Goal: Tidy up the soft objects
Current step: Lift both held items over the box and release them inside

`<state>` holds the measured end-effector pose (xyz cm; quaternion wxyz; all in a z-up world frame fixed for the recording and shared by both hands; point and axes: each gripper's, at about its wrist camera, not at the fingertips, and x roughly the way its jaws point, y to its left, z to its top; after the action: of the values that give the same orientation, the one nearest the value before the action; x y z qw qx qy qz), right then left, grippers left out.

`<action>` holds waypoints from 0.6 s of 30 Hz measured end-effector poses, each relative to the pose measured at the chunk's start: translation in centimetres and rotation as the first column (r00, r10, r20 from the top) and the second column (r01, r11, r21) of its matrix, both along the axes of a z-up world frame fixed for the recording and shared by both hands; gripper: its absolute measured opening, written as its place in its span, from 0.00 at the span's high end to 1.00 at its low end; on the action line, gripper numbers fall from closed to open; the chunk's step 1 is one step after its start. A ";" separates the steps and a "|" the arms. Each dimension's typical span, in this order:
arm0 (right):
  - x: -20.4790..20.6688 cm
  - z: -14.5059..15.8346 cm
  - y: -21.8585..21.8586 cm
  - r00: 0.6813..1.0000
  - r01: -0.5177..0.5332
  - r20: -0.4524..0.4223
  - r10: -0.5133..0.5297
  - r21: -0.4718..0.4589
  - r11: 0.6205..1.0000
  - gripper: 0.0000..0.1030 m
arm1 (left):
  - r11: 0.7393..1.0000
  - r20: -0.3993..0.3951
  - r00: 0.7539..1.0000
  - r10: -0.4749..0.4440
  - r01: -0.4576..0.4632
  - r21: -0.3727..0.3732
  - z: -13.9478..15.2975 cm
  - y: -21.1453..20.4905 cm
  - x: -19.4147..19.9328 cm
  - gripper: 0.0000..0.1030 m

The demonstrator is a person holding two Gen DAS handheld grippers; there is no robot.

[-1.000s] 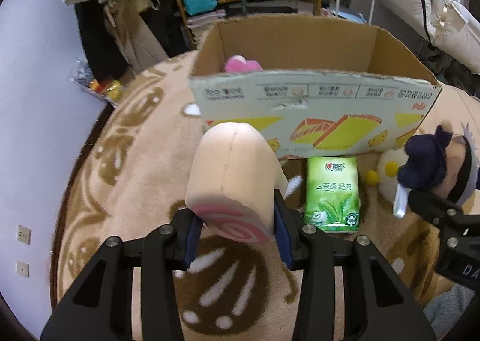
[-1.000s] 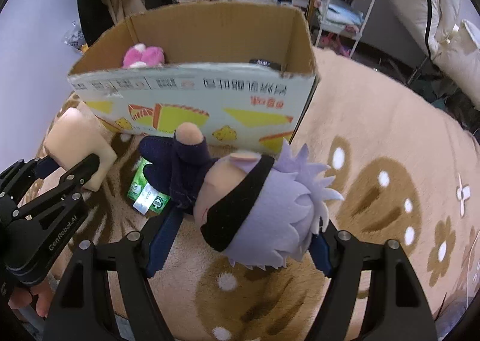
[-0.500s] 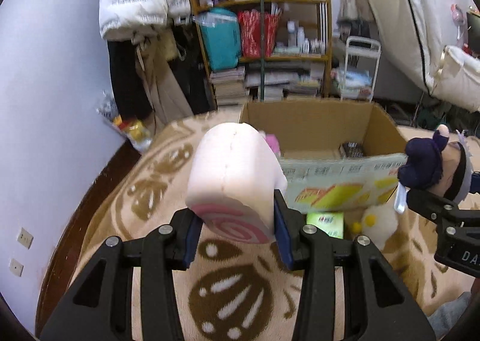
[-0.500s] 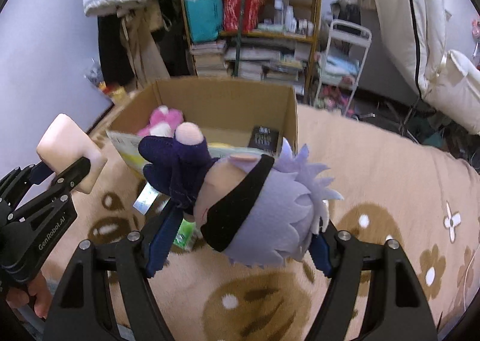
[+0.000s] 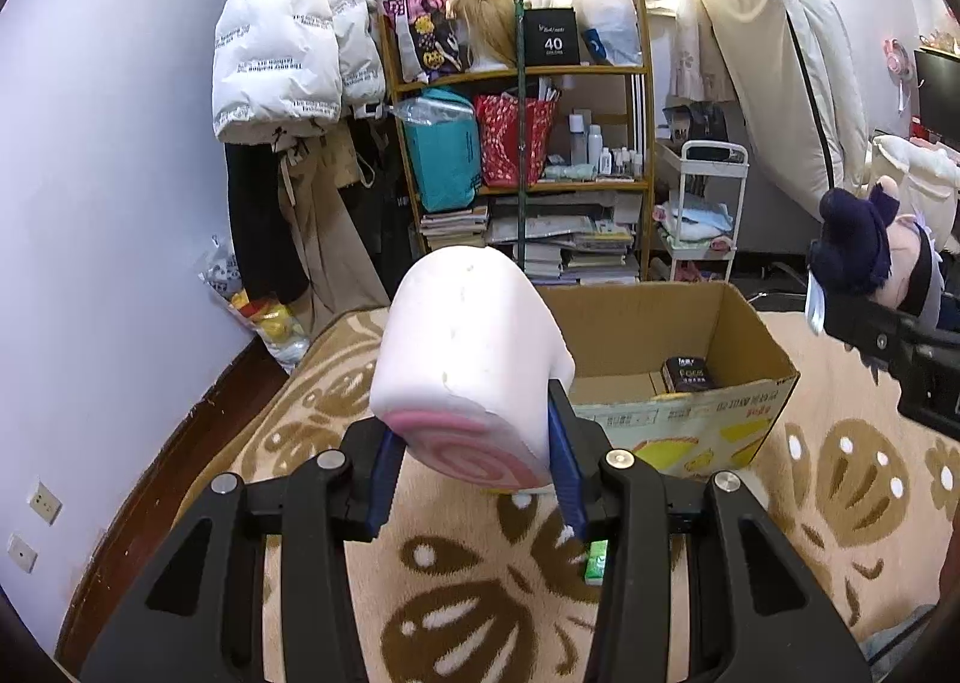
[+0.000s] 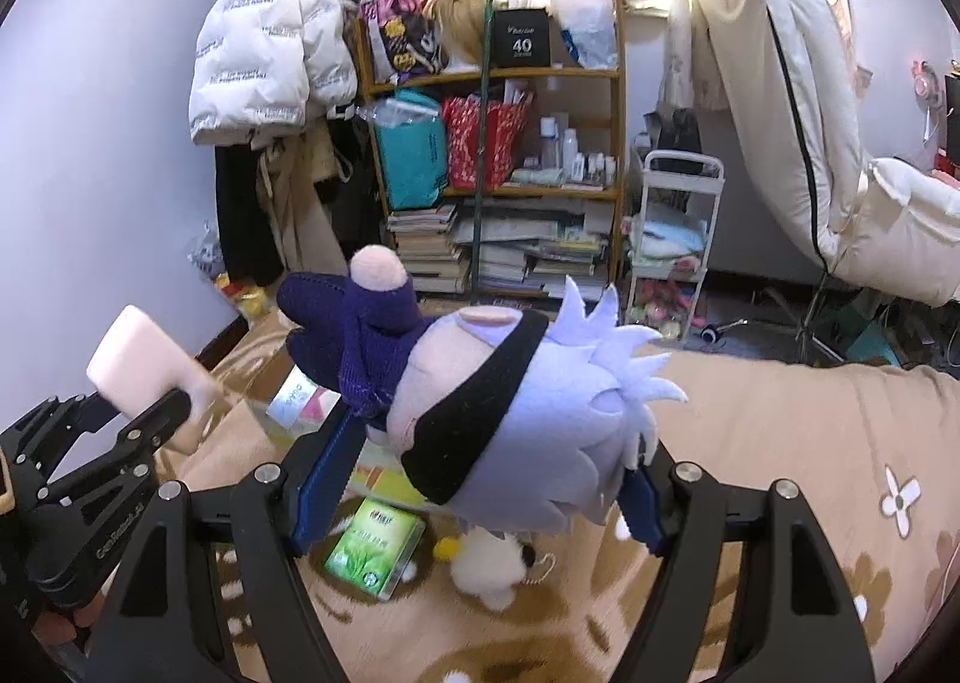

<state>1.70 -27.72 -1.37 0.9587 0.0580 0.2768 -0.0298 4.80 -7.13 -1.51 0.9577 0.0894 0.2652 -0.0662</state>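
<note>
Left gripper (image 5: 474,479) pinches the foam roll (image 5: 471,359) at its swirl end; pads dent it slightly, so it looks light and squashy, best held low across the flat sides. Roll hangs in front of and above the cardboard box (image 5: 708,407). Right gripper (image 6: 474,494) clamps the plush doll (image 6: 480,401) across its head, right of the box; limp and light, so a grip on the head seems soundest.
</note>
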 end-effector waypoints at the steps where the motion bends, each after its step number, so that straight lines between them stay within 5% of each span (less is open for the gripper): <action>1: 0.1 0.1 -0.1 1.000 0.001 0.006 -0.001 0.001 1.000 0.22 | 1.000 0.012 1.000 0.001 -0.001 0.002 0.2 0.0 0.0 0.59; 18: 2.8 2.2 0.1 0.984 -0.032 0.172 0.049 -0.102 0.994 0.22 | 0.999 0.178 0.983 -0.040 0.034 0.037 2.6 -2.6 1.8 0.58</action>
<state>4.45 -27.58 0.82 0.9813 0.0073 0.1914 -0.0189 6.58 -9.70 1.14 0.9746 0.1161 0.1776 -0.0714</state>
